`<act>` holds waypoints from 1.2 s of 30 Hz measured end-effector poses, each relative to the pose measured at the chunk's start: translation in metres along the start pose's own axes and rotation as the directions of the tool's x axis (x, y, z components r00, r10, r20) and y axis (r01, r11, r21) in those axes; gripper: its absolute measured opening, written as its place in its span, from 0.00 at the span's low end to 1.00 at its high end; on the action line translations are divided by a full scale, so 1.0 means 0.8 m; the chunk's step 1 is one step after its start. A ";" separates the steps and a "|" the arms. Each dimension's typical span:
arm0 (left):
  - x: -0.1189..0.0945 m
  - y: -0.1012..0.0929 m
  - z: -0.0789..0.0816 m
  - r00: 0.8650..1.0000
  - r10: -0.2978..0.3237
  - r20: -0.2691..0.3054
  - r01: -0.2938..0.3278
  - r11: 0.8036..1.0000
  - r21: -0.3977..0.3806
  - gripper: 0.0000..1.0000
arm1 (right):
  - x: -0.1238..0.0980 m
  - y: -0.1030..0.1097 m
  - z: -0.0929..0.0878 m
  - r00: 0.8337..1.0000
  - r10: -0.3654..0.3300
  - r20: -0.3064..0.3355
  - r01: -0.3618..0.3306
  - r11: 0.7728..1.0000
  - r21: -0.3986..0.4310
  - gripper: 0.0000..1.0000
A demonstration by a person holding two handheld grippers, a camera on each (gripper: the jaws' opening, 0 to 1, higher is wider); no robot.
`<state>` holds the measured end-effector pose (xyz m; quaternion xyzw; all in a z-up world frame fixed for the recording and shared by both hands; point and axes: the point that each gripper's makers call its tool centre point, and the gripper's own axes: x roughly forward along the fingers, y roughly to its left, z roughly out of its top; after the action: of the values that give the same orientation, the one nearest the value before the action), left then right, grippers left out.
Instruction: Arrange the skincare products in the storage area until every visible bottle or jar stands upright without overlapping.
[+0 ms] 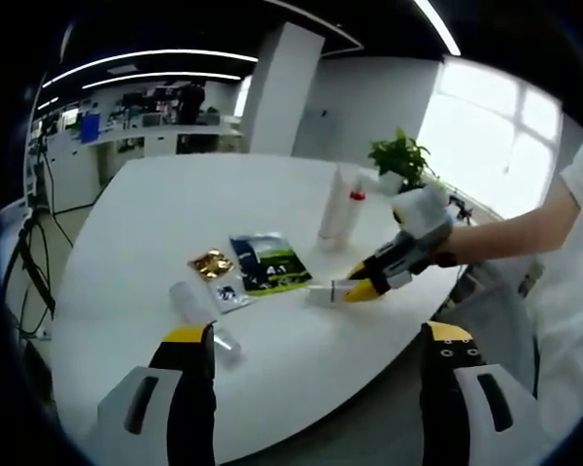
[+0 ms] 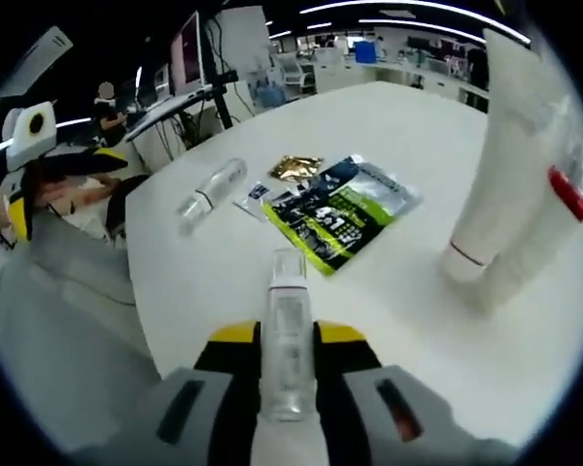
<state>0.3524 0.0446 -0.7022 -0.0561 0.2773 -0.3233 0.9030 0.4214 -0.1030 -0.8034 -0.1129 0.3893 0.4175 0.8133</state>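
Right hand-held gripper (image 2: pixel 288 364) clamps clear bottle (image 2: pixel 287 335) lying flat on worktop (image 2: pixel 447 359), long axis toward frame top; left hand-held gripper (image 1: pixel 316 354) wide, empty, farther

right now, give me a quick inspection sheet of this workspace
surface: white table, oval-looking
job's things: two white tubes upright, close together; clear bottle lying down near sachets; small clear bottle lying flat between right tongs
clutter: green-black sachet, gold packet, small dark sachet, lying flat
grippers: right tongs shut on small clear bottle; left tongs open, empty, off table edge
cables: some hanging beside table
surroundings: potted plant, office desks, bright windows
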 end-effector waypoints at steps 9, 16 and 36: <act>-0.001 -0.005 0.003 1.000 -0.007 -0.005 0.007 1.000 0.004 0.85 | -0.021 0.021 0.025 0.989 0.034 0.143 -0.054 0.989 0.138 0.20; -0.006 -0.010 0.005 1.000 -0.013 -0.005 0.013 1.000 -0.005 0.86 | -0.040 0.038 0.033 0.972 0.049 0.230 -0.098 0.974 0.206 0.20; 0.000 -0.063 0.024 0.990 -0.142 0.018 0.142 0.989 -0.036 0.86 | -0.103 0.069 0.080 0.872 0.036 0.488 -0.209 0.929 0.305 0.20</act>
<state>0.3349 0.0035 -0.6717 -0.0949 0.2717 -0.3811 0.8786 0.3848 -0.0841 -0.6927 0.1634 0.2527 0.4084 0.8618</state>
